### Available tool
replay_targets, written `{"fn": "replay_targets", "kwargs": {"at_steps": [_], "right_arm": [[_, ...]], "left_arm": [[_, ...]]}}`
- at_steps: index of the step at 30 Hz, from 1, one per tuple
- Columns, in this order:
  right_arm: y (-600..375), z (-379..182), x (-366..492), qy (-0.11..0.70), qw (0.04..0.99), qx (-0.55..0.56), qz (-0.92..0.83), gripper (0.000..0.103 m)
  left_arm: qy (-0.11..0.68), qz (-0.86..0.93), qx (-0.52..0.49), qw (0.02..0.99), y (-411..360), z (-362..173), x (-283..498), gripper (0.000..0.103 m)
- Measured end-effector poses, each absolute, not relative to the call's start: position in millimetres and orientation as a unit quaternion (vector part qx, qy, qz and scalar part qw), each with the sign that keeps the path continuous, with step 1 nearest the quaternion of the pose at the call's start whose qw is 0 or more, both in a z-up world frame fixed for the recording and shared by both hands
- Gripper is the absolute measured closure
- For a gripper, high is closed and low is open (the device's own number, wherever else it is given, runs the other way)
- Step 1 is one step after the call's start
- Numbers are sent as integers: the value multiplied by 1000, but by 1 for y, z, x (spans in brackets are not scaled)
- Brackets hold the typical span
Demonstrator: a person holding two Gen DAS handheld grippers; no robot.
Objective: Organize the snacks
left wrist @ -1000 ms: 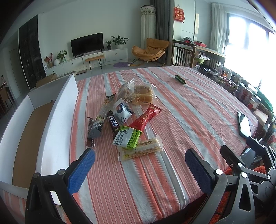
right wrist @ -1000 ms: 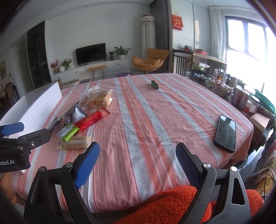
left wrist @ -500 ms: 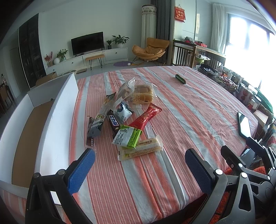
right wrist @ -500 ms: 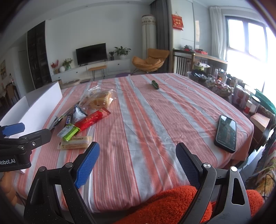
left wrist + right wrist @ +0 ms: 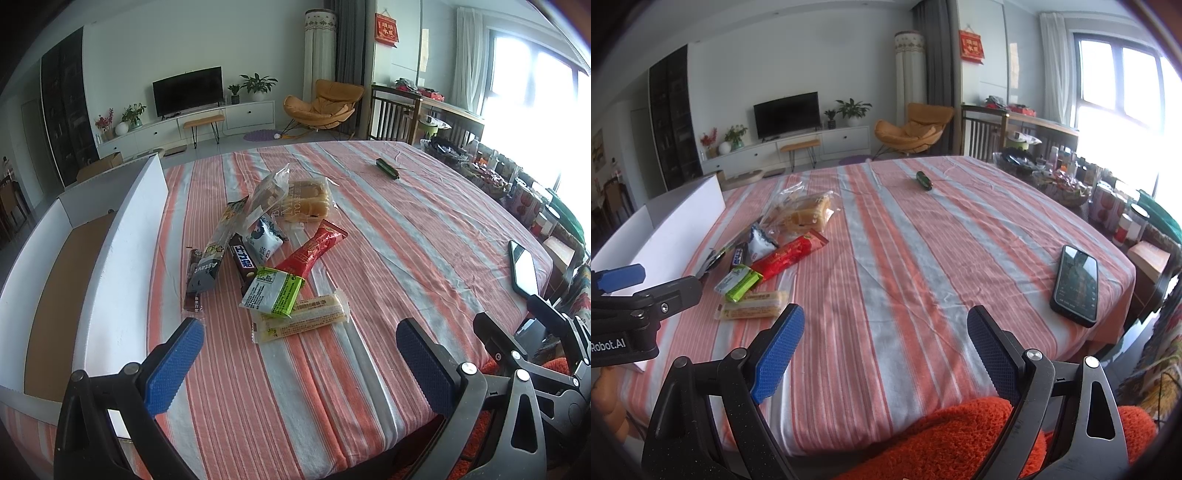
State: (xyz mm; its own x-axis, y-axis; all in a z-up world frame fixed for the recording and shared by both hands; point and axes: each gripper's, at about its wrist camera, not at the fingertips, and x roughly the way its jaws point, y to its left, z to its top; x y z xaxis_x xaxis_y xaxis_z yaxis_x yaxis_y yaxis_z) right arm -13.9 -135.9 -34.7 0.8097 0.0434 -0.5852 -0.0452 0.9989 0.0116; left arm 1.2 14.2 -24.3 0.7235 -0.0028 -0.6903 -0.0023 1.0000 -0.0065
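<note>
1. Almost no change is noted against the earlier frames; the view is merely shifted slightly
2. Left gripper [image 5: 299,354] is held wide open, empty, short of the snack pile [image 5: 266,254]
3. Right gripper [image 5: 884,343] is likewise spread, nothing held
4. Snacks are left loose on the striped tablecloth [image 5: 406,240] beside the white box [image 5: 125,236]; sorting is judged not started

White walls, television [image 5: 187,89], orange lounge chair [image 5: 322,104], bright window [image 5: 1123,107]
</note>
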Motion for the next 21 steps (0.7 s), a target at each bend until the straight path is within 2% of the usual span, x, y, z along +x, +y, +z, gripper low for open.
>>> {"fn": "replay_targets", "kwargs": {"at_steps": [21], "right_arm": [[-134, -42, -15, 318, 948, 0, 28, 11]], "left_arm": [[392, 4, -3, 920, 17, -37, 2, 0]]}}
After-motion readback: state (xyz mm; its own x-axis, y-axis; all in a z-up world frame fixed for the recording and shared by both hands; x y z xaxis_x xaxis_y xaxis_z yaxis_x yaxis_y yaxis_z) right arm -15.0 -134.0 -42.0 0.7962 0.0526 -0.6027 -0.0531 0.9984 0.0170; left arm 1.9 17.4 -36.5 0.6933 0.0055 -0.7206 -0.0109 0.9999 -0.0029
